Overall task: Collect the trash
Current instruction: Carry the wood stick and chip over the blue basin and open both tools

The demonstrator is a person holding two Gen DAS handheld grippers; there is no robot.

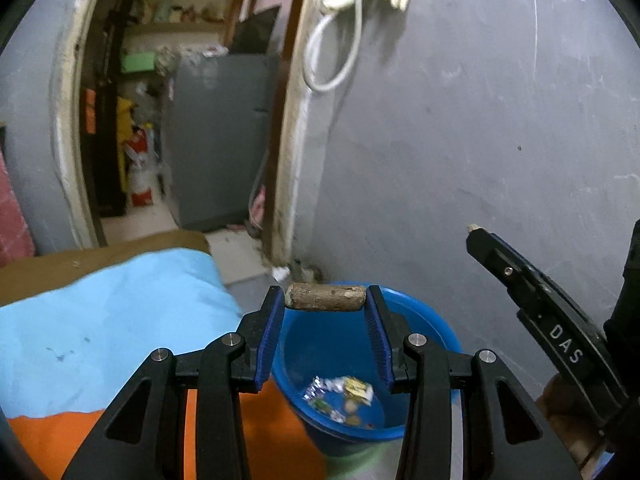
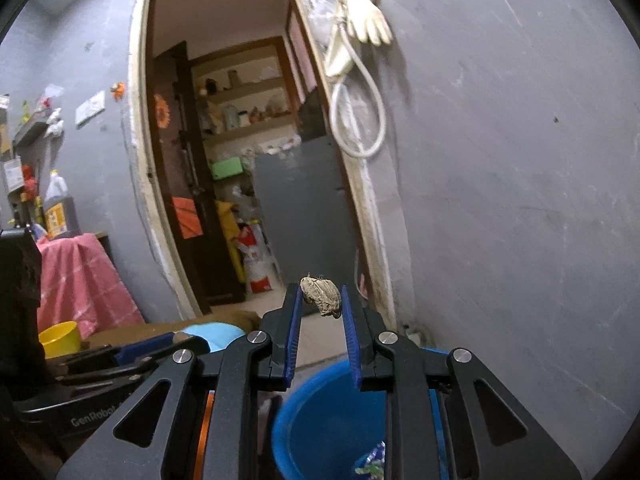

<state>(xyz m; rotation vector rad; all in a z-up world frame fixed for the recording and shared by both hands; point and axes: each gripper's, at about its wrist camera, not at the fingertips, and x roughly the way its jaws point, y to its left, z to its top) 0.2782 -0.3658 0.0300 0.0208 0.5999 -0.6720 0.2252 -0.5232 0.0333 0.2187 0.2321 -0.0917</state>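
The left gripper [image 1: 325, 304] has its fingers clamped endwise on a short wooden stick [image 1: 326, 298], hovering over the far rim of the blue bucket [image 1: 436, 330], where wrappers [image 1: 344, 392] already lie. Released here, the stick could clip that rim and roll off across the floor. To the right, the right gripper [image 2: 320, 300] pinches a crumpled dry scrap [image 2: 322, 295] only by its edges (a thin hold), beyond the bucket's far rim; it may slip out short of the opening.
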